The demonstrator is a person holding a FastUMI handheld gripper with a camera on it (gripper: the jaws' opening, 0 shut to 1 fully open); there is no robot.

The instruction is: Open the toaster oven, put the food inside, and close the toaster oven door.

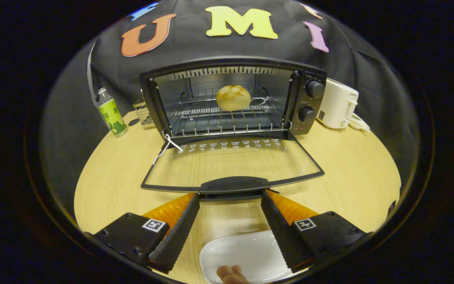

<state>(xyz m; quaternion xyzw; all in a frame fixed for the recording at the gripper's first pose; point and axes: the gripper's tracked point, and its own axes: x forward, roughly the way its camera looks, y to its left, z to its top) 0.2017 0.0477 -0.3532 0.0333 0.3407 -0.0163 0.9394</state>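
The black toaster oven point(233, 98) stands on the wooden table with its glass door point(233, 167) folded down flat toward me. A round golden bun point(233, 98) rests on the wire rack point(227, 120) inside the oven. My gripper point(230, 194) is open, its two fingers spread wide, with their tips just under the door's black handle point(235, 184). Nothing is held between the fingers. Below the fingers lies a white plate point(246, 252) with a small brownish piece of food point(231, 274) at its near edge.
A green-labelled bottle point(110, 112) stands left of the oven, beside a small wire basket point(144, 112). A white appliance point(339, 104) sits right of the oven. Bare wooden tabletop point(353, 173) lies on both sides of the door.
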